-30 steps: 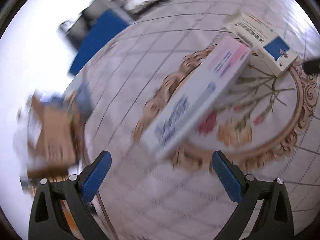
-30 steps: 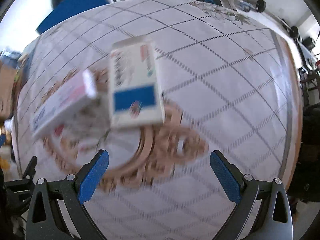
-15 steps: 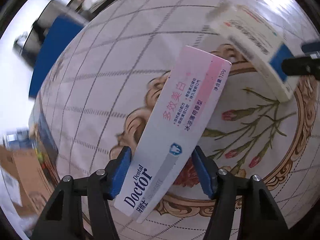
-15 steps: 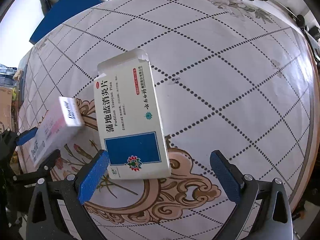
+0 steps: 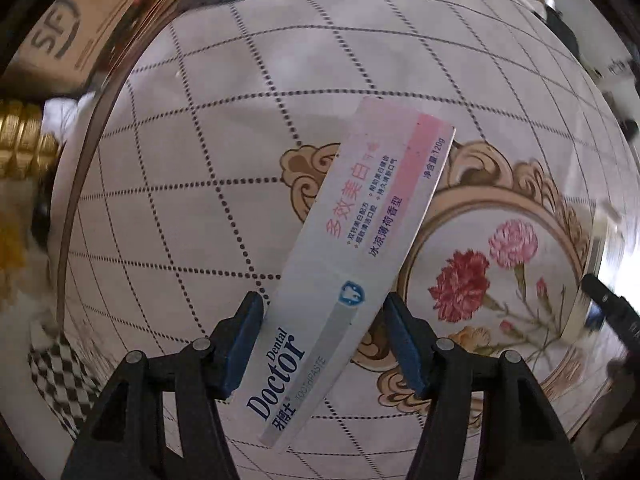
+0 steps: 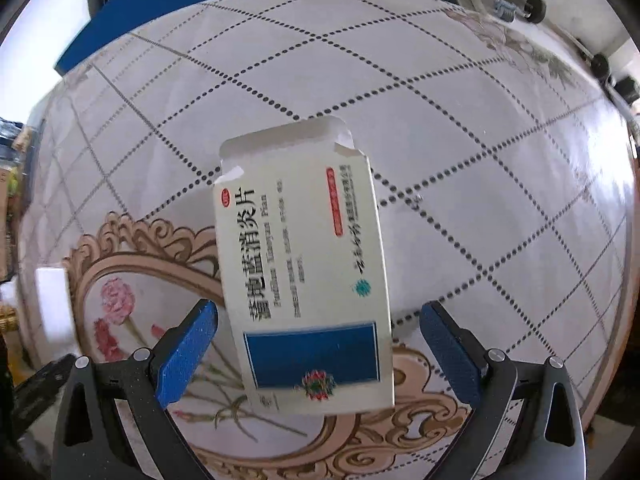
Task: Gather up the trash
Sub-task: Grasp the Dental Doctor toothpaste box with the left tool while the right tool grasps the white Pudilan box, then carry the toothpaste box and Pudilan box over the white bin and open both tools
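L wrist view: my left hand-held gripper (image 5: 322, 344) is now clamped on the long white-and-pink cardboard toothpaste box (image 5: 352, 264), blue pads touching both long sides near its "Doctor" end. Half a sec ago the pads were only just closing on it; a sec ago they were spread wide and the box lay further out. The view has also swung: a brown cardboard carton (image 5: 76, 24) past the bench's far-left edge now shows at top left, so I judge the box is lifted off the round floral-print bench (image 5: 192, 184) and turning toward that side, though contact w/ the top is hard to rule out.

R wrist view: my right hand-held gripper (image 6: 318, 354) is spread, pads either side of the cream-and-blue cardboard medicine box (image 6: 304, 276) w/ gaps on both flanks, not touching. The box lies flat near the bench's middle, its torn flap pointing at the far edge. A sec ago it sat well ahead; now it's between the fingers. So: one piece of trash in hand, the second bracketed, needs a squeeze next.
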The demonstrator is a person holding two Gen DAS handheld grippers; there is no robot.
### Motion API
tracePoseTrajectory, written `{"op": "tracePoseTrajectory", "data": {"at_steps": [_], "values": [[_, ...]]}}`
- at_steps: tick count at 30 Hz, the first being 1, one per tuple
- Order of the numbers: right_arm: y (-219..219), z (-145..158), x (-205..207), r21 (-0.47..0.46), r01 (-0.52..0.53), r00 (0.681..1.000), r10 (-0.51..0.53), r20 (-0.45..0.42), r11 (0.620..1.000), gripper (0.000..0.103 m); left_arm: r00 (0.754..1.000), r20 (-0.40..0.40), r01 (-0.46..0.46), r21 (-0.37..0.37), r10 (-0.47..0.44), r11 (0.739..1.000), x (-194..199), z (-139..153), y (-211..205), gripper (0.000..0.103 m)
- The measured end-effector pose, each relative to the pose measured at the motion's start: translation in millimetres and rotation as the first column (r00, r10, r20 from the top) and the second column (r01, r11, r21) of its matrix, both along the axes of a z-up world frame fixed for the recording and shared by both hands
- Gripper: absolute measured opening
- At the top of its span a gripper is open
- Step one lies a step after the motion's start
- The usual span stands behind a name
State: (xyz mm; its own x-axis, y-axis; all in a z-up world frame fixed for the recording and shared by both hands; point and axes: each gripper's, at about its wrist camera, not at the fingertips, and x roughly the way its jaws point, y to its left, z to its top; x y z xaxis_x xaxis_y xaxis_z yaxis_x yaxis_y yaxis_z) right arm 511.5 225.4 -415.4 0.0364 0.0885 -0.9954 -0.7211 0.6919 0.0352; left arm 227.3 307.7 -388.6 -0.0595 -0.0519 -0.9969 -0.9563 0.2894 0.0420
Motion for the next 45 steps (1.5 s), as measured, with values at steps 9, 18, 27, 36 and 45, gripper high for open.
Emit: {"op": "tracePoseTrajectory", "data": {"at_steps": [9,18,27,36,45], "values": [[35.1,3.3,-32.3,0.001,-0.081,0.992,0.08,0.101,0.997,0.085,0.994,-0.057,0.097,0.025,-0.095,0.995,19.3,-21.5,22.5,0.059],[32.8,8.2,-42.6,0.012,-0.096,0.989,0.094,0.116,0.995,0.073,0.981,-0.073,0.19,0.113,-0.182,0.975,33.7,-10.3,-2.1,0.05],[-38.5,45.9,-41.0,0.104,-0.04,0.992,0.026,0.127,0.994,0.073,0.987,-0.016,0.162,0.221,-0.163,0.962,11.3,38.8,-54.5,0.049],[-142.6,108.7,-107.9,0.244,-0.04,0.993,0.011,0.12,0.969,0.073,0.971,0.163,0.114,0.313,-0.172,0.943,-47.7,110.8,-126.5,0.048],[-308.7,126.4,-248.6,0.294,-0.047,0.998,0.032,0.057,0.955,0.073,0.921,0.323,0.111,0.315,-0.216,0.943,-160.9,128.6,-237.2,0.048]]}}
